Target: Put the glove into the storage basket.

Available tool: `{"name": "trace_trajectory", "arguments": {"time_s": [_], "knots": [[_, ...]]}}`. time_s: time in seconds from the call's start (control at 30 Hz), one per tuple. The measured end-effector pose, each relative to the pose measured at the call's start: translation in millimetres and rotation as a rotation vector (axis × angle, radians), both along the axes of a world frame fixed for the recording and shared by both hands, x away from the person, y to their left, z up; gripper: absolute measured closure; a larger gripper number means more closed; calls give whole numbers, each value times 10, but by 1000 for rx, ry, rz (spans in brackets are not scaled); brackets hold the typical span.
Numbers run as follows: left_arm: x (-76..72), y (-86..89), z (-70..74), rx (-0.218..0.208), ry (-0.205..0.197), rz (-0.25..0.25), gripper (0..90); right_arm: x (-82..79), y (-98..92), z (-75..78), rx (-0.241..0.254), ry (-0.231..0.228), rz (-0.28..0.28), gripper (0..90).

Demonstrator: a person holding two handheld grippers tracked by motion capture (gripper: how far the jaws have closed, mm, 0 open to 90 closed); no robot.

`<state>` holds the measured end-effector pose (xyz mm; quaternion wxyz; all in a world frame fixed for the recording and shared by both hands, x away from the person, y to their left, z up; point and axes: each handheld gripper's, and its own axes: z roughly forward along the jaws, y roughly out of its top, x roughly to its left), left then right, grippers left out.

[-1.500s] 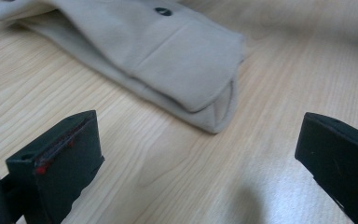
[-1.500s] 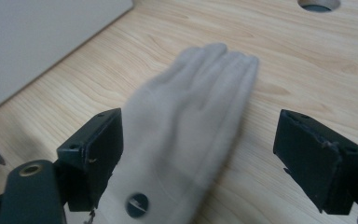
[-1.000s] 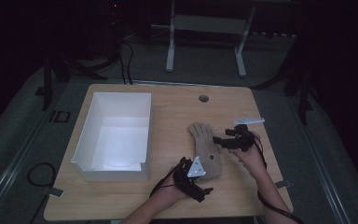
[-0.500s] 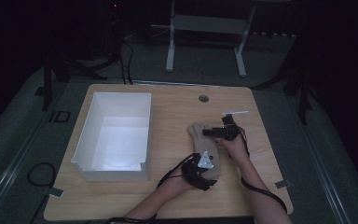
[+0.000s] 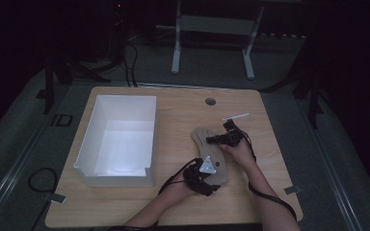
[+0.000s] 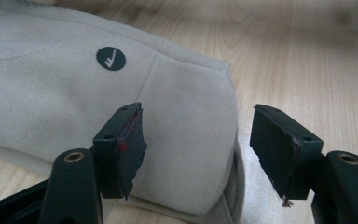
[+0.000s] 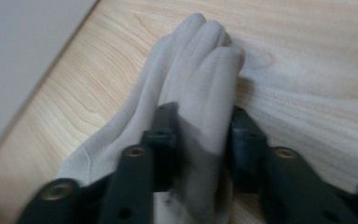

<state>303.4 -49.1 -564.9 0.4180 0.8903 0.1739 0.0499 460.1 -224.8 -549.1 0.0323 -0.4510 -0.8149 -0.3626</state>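
A beige fleece glove lies flat on the wooden table, fingers pointing away from the person. My right gripper comes in from the right and is shut on the glove's fingers, with fabric pinched between its jaws. My left gripper sits at the near end of the glove. Its jaws stand open on either side of the cuff corner, close to a small dark round logo.
A white open box stands left of the glove, its wall a short gap away. A round cable hole sits near the table's far edge. Bare wood lies right of the hands. A metal stand is behind the table.
My right gripper moved left from beside the glove onto its fingers and closed on them. My left gripper shifted slightly forward to the cuff.
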Motion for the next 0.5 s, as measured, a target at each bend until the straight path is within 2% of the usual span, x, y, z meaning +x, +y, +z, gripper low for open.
{"name": "trace_trajectory", "arguments": {"time_s": [0.13, 0.27, 0.37, 0.43, 0.5], "knots": [[-60, 33, -2, 8, -13, -5, 351, -129, 141, 80, -142, -145, 19, 742], [-98, 65, -2, 31, -41, -24, 351, -234, 229, 92, -223, -244, 22, 751], [-116, 89, -19, 6, -67, -36, 353, -251, 231, 85, -223, -256, 11, 751], [-136, 99, -38, 12, -106, -50, 390, -252, 228, 83, -223, -258, 12, 750], [-153, 122, -45, -2, -136, -72, 418, -252, 232, 84, -225, -258, 12, 750]]}}
